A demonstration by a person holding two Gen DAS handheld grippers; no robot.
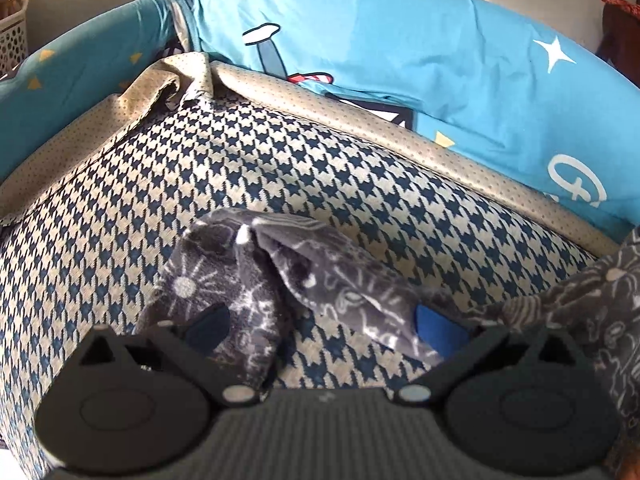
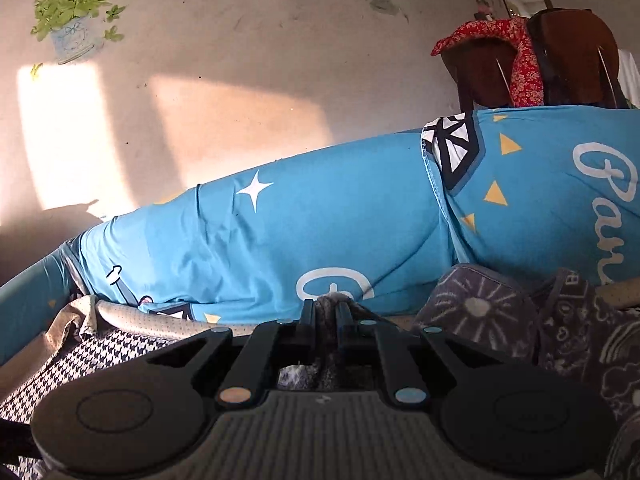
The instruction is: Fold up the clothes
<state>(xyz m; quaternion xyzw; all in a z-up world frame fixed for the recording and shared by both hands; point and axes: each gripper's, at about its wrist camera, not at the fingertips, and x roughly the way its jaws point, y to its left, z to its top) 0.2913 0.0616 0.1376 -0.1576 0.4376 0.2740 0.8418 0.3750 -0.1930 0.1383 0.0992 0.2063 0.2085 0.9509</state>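
A dark grey garment (image 1: 280, 280) with white doodle print lies bunched on the houndstooth sofa seat (image 1: 280, 160). My left gripper (image 1: 324, 332) is open, its blue-padded fingers (image 1: 440, 336) spread around a fold of this garment, low over the seat. In the right wrist view my right gripper (image 2: 326, 312) is shut on a pinch of the same grey garment (image 2: 480, 312), which bunches up to its right against the blue bedding.
Blue printed bedding (image 1: 400, 48) is piled along the sofa's back, also in the right wrist view (image 2: 280, 240). A beige dotted sofa edge (image 1: 360, 120) runs behind the seat. A brown chair with red cloth (image 2: 520, 60) stands at the right; a white basket (image 1: 12, 36) at the far left.
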